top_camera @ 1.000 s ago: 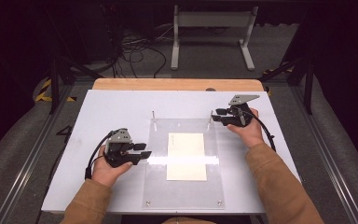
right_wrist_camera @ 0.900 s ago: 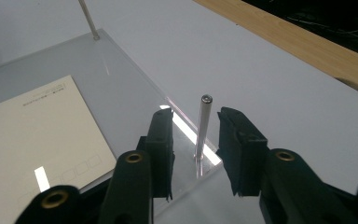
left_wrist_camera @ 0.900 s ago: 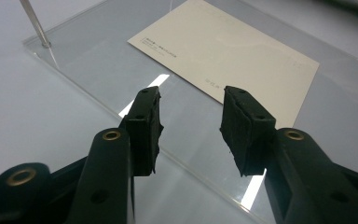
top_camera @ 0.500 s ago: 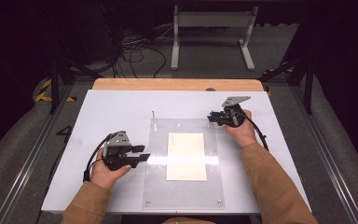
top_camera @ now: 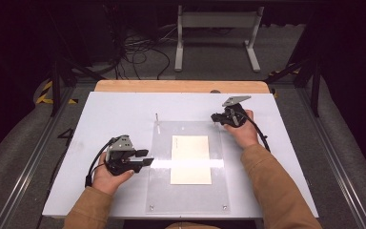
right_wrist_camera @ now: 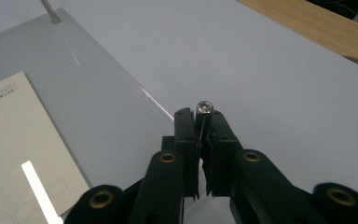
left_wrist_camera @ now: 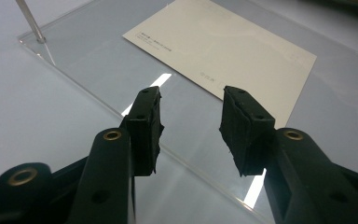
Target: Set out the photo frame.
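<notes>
On the near half of the white tabletop lies a clear acrylic sheet, reaching from just short of the near edge toward the middle. A cream card lies flat at the sheet's centre, with a bright strip of reflected light crossing it.

At the sheet's left edge, the left hand-held gripper is held low in the person's left hand. In the left gripper view its jaws stand well apart with nothing between them, their pads above the sheet's edge and pointing toward the card.

Farther off, at the sheet's far right corner, the right hand-held gripper has its jaws almost closed on a thin metal pin, whose round head shows just above the jaw tips.

At the sheet's far left corner a second pin stands upright.
</notes>
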A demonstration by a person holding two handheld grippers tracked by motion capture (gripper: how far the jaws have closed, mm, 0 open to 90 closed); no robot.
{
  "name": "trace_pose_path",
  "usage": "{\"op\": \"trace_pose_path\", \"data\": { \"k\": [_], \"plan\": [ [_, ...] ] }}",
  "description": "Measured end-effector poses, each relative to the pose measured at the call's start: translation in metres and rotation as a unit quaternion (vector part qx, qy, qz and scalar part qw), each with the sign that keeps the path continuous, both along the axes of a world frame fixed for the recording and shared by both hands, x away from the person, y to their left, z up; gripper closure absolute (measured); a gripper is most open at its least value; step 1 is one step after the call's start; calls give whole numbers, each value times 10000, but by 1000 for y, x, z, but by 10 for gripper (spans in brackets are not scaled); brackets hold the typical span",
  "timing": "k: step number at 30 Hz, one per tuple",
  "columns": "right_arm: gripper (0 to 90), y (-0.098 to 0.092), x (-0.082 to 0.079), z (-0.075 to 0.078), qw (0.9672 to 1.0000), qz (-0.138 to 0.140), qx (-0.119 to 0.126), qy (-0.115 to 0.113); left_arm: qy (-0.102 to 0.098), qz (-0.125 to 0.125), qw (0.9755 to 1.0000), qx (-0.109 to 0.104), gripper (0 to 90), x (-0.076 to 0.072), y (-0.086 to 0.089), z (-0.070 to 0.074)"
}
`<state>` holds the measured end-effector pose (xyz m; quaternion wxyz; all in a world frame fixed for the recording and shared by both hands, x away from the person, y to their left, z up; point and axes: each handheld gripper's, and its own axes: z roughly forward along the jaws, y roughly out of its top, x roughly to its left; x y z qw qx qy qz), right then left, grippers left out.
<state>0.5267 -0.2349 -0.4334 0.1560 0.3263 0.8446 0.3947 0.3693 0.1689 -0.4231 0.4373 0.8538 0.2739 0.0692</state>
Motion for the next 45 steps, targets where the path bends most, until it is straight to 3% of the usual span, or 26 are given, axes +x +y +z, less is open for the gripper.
{"op": "trace_pose_path", "data": {
  "k": [4,16,21,31,33,42,45],
  "plan": [
    [848,0,4,2,9997,-76,27,234,21,33,10000,-34,581,-2,2,0],
    [852,2,7,5,9980,-345,63,523,-34,52,10000,-61,590,-5,5,0],
    [851,4,10,7,9950,-614,116,779,7,70,9999,-117,594,-6,4,1],
    [850,6,17,9,9901,-855,182,1098,-156,-136,9997,-162,583,-14,4,8],
    [850,6,18,10,9889,-891,183,1174,-159,-217,9994,-235,575,-17,4,10],
    [850,6,24,11,9857,-948,228,1374,-339,-528,9980,-83,480,-39,1,17],
    [848,6,26,12,9833,-1003,231,1504,-363,-657,9971,-97,446,-47,0,21]
  ]
}}
